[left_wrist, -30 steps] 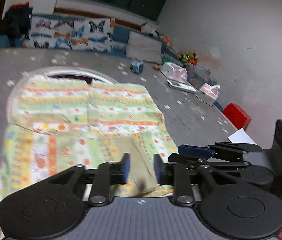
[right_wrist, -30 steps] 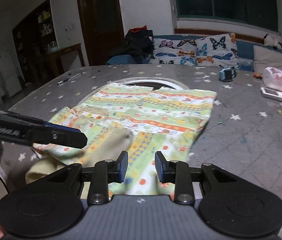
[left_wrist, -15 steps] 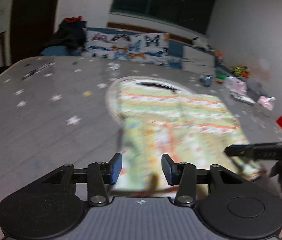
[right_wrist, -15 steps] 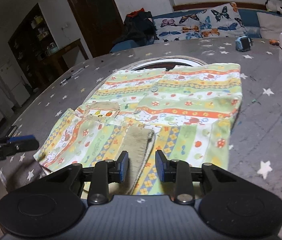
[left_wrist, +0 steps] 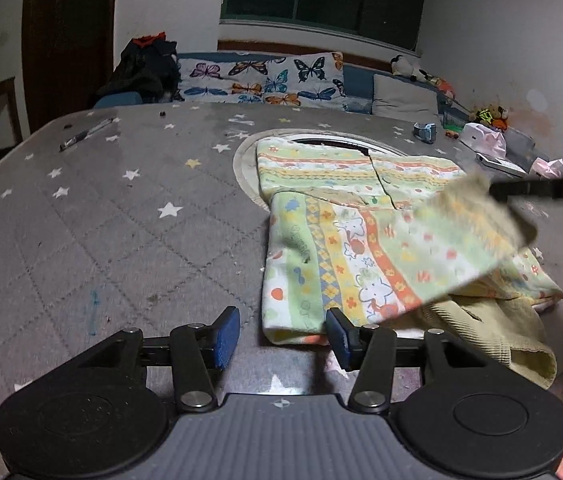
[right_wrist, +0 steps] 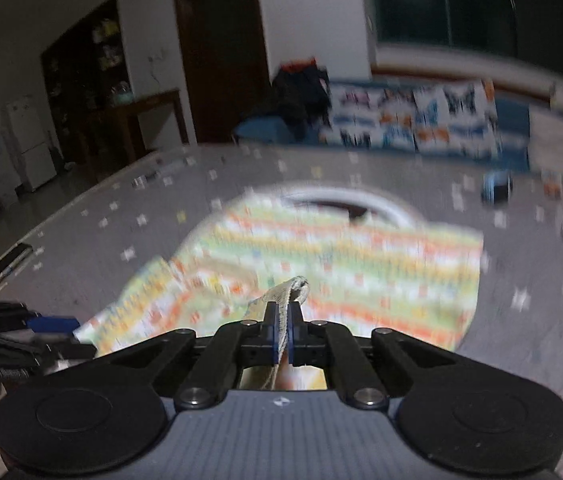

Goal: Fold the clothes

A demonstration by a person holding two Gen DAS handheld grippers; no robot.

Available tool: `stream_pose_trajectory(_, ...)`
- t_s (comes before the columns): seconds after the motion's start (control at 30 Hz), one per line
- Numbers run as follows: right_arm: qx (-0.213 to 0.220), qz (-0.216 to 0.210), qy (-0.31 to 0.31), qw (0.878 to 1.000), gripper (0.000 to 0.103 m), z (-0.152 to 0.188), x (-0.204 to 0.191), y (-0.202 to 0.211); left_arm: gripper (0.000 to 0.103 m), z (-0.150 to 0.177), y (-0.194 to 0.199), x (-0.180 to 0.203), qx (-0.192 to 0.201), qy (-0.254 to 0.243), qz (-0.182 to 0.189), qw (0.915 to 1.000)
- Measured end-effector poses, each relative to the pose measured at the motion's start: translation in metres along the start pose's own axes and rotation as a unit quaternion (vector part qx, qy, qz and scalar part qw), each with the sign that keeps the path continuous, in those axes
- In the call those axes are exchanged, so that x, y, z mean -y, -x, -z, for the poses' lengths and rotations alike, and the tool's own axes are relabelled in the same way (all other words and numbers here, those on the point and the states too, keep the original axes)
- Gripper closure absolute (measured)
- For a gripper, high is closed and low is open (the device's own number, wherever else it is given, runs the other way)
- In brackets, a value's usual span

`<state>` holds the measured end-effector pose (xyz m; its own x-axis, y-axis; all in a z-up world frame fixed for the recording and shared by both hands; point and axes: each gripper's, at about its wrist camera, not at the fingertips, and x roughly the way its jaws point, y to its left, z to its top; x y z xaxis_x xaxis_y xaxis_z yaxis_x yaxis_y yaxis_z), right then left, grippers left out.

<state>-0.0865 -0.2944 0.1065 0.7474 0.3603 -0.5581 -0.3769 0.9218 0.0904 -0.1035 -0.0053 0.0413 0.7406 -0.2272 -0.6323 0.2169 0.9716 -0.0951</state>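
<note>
Cotton in pale green, yellow and orange stripes, the printed garment [left_wrist: 365,216] lay spread on the grey star-patterned table [left_wrist: 93,216], its far edge over a round white-rimmed inset [left_wrist: 241,160] in the tabletop. The right gripper [right_wrist: 281,334] was clamped on a beige ribbed cuff [right_wrist: 287,300], the blue pads [right_wrist: 270,336] pressed together with the fabric standing up between them. From the left wrist camera, that sleeve [left_wrist: 433,248] hung lifted above the body of the garment, blurred at its raised end where the dark fingers of the right gripper [left_wrist: 541,189] met it. A second ribbed cuff [left_wrist: 501,328] lay near the table's front edge. The left gripper [left_wrist: 283,338] was held low over the near edge of the table with its jaws wide apart and nothing between them, one blue pad just beside the garment's near corner. A black pen [left_wrist: 85,134] lay well apart to the far left, and butterfly-print cushions [left_wrist: 261,78] lined the bench beyond the table. The right wrist view was heavily blurred.
</note>
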Motion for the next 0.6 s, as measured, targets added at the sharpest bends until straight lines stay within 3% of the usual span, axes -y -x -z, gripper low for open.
stream_pose_trajectory(0.37, 0.094, 0.015, 0.048, 0.994, 0.100, -0.054, -0.018, 0.033, 0.056, 0.001, -0.003, 0.006, 0.003, -0.021, -0.009, 0.9997)
stream_pose_trajectory(0.47, 0.079, 0.035, 0.043, 0.995, 0.100, -0.042, -0.011, 0.027, 0.061, 0.001, -0.003, 0.005, -0.001, -0.021, -0.003, 0.9998)
stream_pose_trajectory(0.6, 0.017, 0.059, 0.013, 0.998, 0.100, -0.010, 0.009, 0.007, 0.062, 0.000, 0.000, 0.006, -0.004, -0.028, -0.007, 0.9996)
